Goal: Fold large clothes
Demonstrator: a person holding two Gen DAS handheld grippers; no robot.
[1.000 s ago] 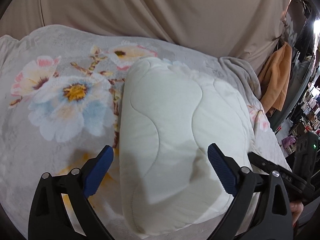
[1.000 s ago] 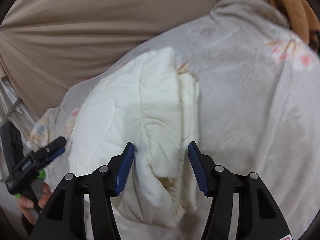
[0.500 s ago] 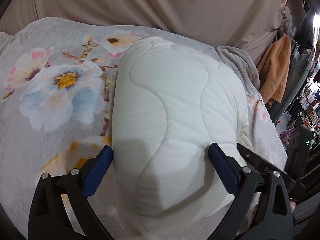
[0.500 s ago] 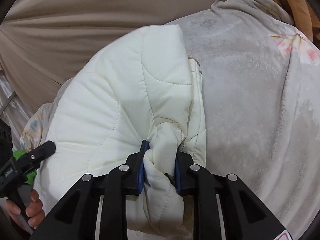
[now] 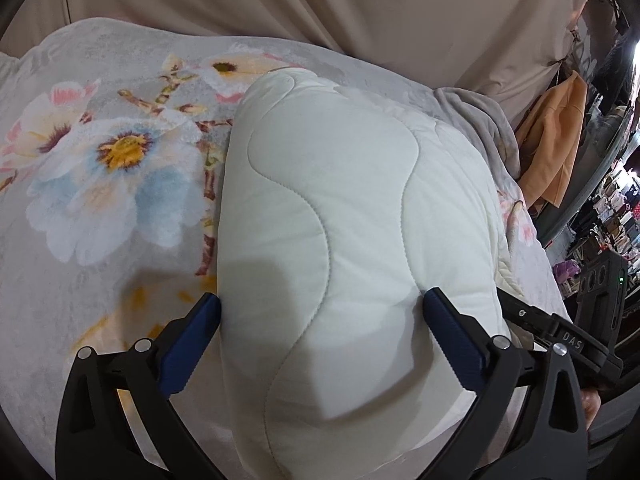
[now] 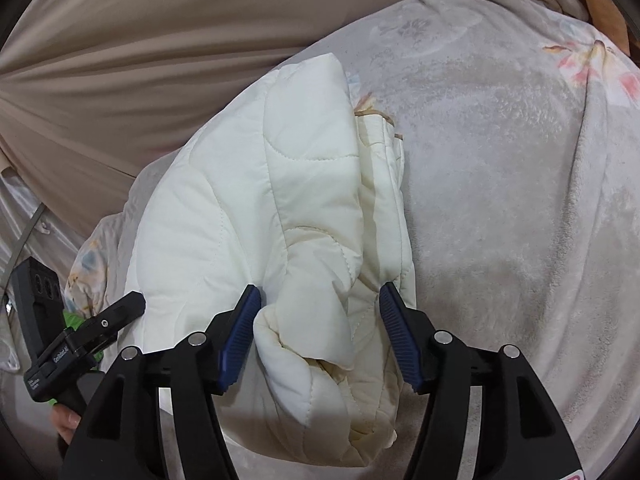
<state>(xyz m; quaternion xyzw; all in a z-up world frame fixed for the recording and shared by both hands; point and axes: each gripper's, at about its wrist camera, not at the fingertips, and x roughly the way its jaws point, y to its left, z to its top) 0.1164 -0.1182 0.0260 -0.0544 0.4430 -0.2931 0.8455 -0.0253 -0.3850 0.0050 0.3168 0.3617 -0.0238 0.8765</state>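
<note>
Where beige curtain hangs, floral blanket.

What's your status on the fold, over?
Left gripper open, straddling folded white quilted garment. Right gripper just opened off its bunched edge. Floral blanket beneath; nothing blocking.

Floral grey blanket, beige curtain behind, orange garment hanging beside it

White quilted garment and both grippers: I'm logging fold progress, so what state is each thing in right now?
White quilted garment: folded into a thick bundle, lying on the floral blanket.
Floral blanket: spread out under the garment.
Left gripper: open wide, fingers either side of the bundle.
Right gripper: jaws have just been opening; a bunched edge sits between them, unpinched.
</note>
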